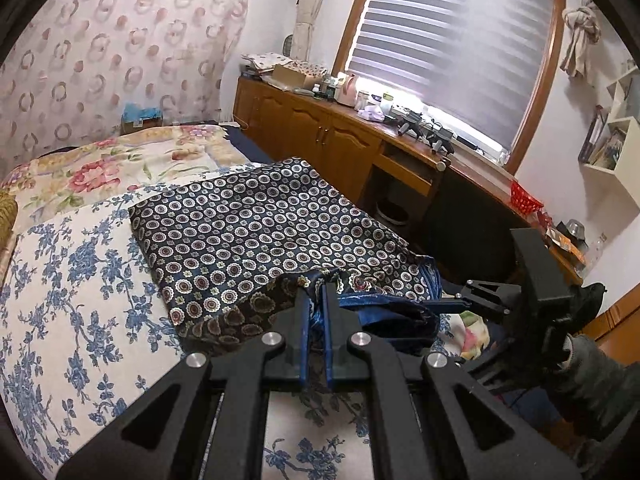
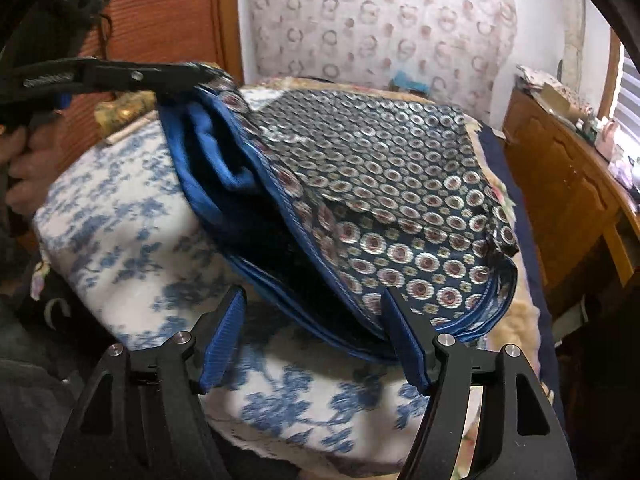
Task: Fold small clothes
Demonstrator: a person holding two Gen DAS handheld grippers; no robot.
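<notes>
A dark blue garment (image 1: pixel 260 232) printed with small round medallions lies on the bed, its plain blue lining showing at the near edge. My left gripper (image 1: pixel 316 286) is shut on a lifted corner of that edge. In the right wrist view the left gripper (image 2: pixel 202 70) holds the corner up at the upper left, so the garment (image 2: pixel 400 184) gapes open. My right gripper (image 2: pixel 312 294) stands open at the lower edge, the blue-lined hem lying between its fingers (image 2: pixel 224 336) without being pinched.
A white bedcover with blue flowers (image 1: pixel 72 288) lies under the garment, and a pink floral quilt (image 1: pixel 120 164) lies beyond it. Wooden cabinets with a cluttered top (image 1: pixel 320 128) run under the window along the bed's right side. A hand (image 2: pixel 24 160) grips the left tool.
</notes>
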